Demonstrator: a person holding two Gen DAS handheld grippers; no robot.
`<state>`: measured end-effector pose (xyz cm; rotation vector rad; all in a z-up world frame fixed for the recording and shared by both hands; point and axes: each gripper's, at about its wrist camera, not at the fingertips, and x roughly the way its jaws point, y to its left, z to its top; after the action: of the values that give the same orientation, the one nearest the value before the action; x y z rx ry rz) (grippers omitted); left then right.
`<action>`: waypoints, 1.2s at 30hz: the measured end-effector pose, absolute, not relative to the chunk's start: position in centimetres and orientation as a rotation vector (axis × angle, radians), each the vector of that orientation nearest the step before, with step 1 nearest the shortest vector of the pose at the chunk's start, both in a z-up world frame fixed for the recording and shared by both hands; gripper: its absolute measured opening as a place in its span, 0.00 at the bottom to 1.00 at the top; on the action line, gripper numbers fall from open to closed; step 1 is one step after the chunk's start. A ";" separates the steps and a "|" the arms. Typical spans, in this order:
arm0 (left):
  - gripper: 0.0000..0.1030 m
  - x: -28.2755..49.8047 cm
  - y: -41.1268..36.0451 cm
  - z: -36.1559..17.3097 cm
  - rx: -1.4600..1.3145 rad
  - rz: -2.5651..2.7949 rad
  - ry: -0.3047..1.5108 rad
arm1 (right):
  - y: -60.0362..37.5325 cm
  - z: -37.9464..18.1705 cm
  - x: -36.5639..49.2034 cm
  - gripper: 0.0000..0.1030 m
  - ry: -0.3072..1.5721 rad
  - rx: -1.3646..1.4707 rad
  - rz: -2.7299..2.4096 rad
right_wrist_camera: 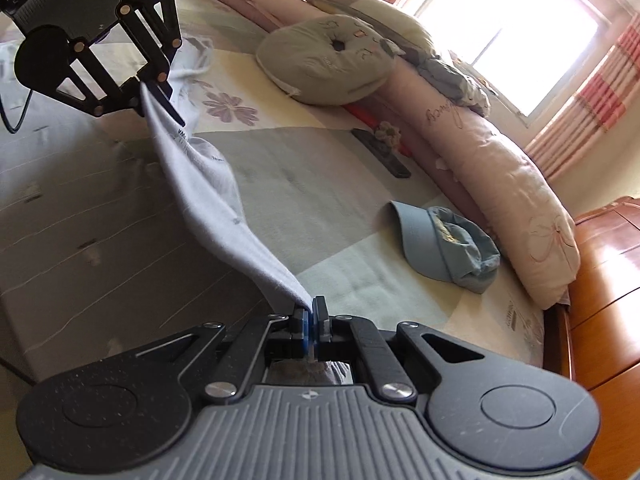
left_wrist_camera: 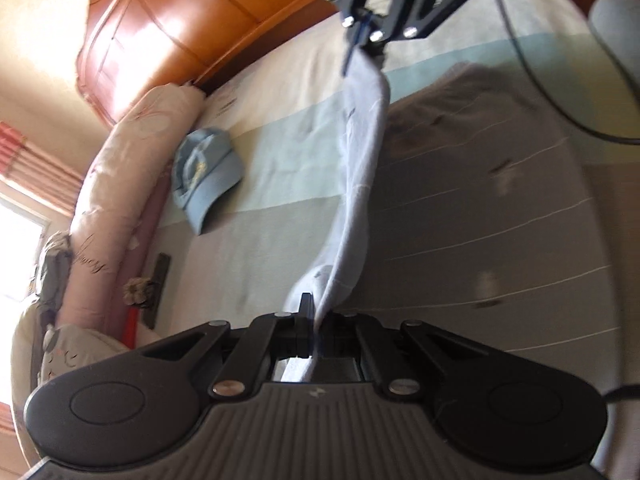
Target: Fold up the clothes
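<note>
**Two grips, one light-blue garment strung above the bed**

Both tongs clamped tight on cloth: left gripper [left_wrist_camera: 316, 316] pinches one end, right gripper [right_wrist_camera: 312, 312] the other. The garment [left_wrist_camera: 360, 152] sags between them, off the bed cover [left_wrist_camera: 480, 220]. Looks thin, soft, light; prob. slips if tugged, so keep grips at edges/corners. Open bed below; blue cap [right_wrist_camera: 444, 248] and rolled quilt [right_wrist_camera: 500, 168] lie on the window side, well apart.

Bedsheet [right_wrist_camera: 280, 168] open btwn garment [right_wrist_camera: 208, 200] & cap [right_wrist_camera: 440, 248]; phone [right_wrist_camera: 380, 152], pillows [right_wrist_camera: 500, 152] block far edge.
</note>
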<state>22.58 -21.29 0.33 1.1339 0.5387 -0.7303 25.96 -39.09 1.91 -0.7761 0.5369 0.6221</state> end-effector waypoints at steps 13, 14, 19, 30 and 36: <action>0.00 20.3 -24.7 -1.9 1.075 -1.004 0.697 | -41.7 -1.6 23.7 0.04 0.682 -0.829 0.742; 0.00 20.2 -24.5 -1.8 1.066 -1.020 0.708 | -41.6 -1.7 23.3 0.04 0.690 -0.834 0.746; 0.00 20.3 -23.3 -2.3 0.997 -1.080 0.784 | -41.0 -2.3 22.1 0.04 0.733 -0.861 0.763; 0.00 20.6 -22.6 -5.1 0.940 -1.167 0.825 | -40.5 -4.6 23.1 0.06 0.873 -0.836 0.737; 0.01 21.0 -21.9 -5.1 0.879 -1.207 0.821 | -40.8 -3.6 23.6 0.23 0.965 -0.710 0.686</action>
<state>21.00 -21.89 -5.06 0.8795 0.8205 -1.2069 23.64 -40.76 -3.64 -0.7098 0.9646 0.6856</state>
